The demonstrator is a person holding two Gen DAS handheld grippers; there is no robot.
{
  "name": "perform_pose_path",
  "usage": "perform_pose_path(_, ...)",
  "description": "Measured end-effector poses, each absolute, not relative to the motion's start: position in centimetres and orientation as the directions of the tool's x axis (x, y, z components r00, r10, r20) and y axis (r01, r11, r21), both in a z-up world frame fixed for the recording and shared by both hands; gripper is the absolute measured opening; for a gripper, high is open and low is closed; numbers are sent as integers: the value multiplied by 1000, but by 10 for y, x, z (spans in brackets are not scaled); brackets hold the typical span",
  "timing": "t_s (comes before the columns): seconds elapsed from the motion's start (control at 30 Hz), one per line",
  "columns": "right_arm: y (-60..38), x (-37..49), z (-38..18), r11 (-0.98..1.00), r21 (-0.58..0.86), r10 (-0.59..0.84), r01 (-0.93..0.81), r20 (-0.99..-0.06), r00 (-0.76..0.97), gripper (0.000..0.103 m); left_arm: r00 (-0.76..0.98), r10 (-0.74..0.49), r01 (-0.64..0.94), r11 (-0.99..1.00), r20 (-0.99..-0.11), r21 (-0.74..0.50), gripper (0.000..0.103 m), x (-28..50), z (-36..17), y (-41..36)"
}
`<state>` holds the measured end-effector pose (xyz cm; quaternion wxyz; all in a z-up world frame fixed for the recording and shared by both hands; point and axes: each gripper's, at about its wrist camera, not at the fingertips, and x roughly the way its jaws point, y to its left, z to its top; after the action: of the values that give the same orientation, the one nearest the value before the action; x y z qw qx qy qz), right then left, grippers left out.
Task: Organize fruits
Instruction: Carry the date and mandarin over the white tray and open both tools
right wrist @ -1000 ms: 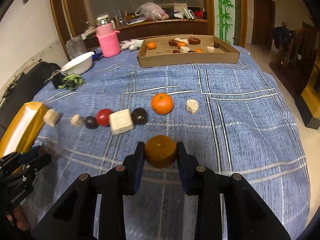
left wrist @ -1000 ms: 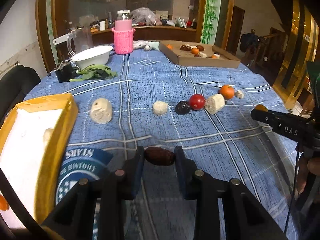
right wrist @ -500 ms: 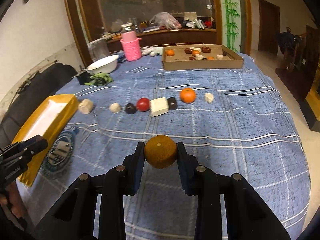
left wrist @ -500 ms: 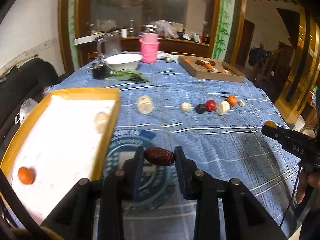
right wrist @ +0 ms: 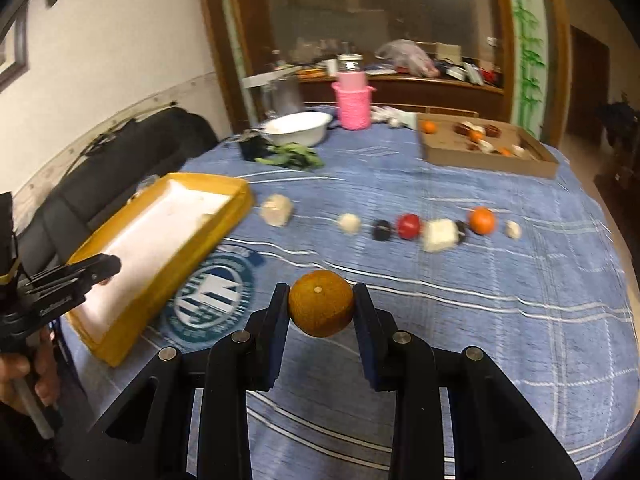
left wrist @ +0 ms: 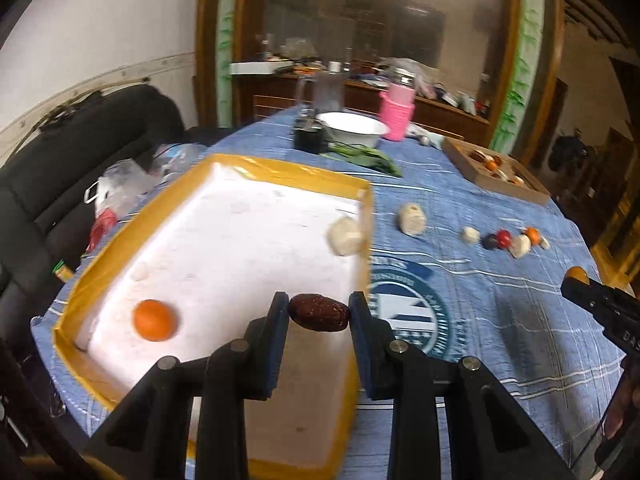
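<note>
1. While hanging over the yellow tray [left wrist: 362, 196], a dried date [left wrist: 319, 312] is being clamped by the left gripper [left wrist: 319, 316] fingers.
2. A brownish orange [right wrist: 321, 304] is being pinched in the right gripper [right wrist: 321, 310] above the bench [right wrist: 500, 300].
3. Release into the tray is judged next.

A dark reddish-brown date [left wrist: 319, 313] sits between the black fingers [left wrist: 276, 320] of the left gripper [left wrist: 319, 316], over a tray [left wrist: 280, 168] with yellow walls and a white floor that carries a bright orange fruit [left wrist: 155, 320] and a cream lump [left wrist: 345, 236]. The right gripper [right wrist: 321, 310], also black, pinches a dull brownish-orange citrus [right wrist: 321, 309]. The tablecloth [right wrist: 480, 300] is blue with white plaid lines and a teal-and-white round emblem [right wrist: 212, 296]; on it lie a red fruit [right wrist: 409, 225], a pink knitted basket [right wrist: 353, 105] and a white bowl [right wrist: 298, 128].
</note>
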<state>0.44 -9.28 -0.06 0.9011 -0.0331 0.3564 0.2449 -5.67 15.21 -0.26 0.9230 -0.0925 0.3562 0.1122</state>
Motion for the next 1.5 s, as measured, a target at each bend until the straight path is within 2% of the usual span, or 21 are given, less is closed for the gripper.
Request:
perform_pose_path(0.27, -42, 3, 11, 826, 118, 486, -551, -643, 592, 30, 717, 204, -352, 931, -667, -93, 33, -65, 4, 184)
perform_pose_path(0.8, 49, 1, 7, 730, 109, 561, -675, -658, 501, 30, 635, 312, -506, 859, -706, -75, 33, -62, 0, 227)
perform_pose_path(1.5, 117, 24, -35, 685, 79, 516, -724, -755, 406, 30, 528, 372, -586, 810, -763, -10, 33, -28, -19, 263)
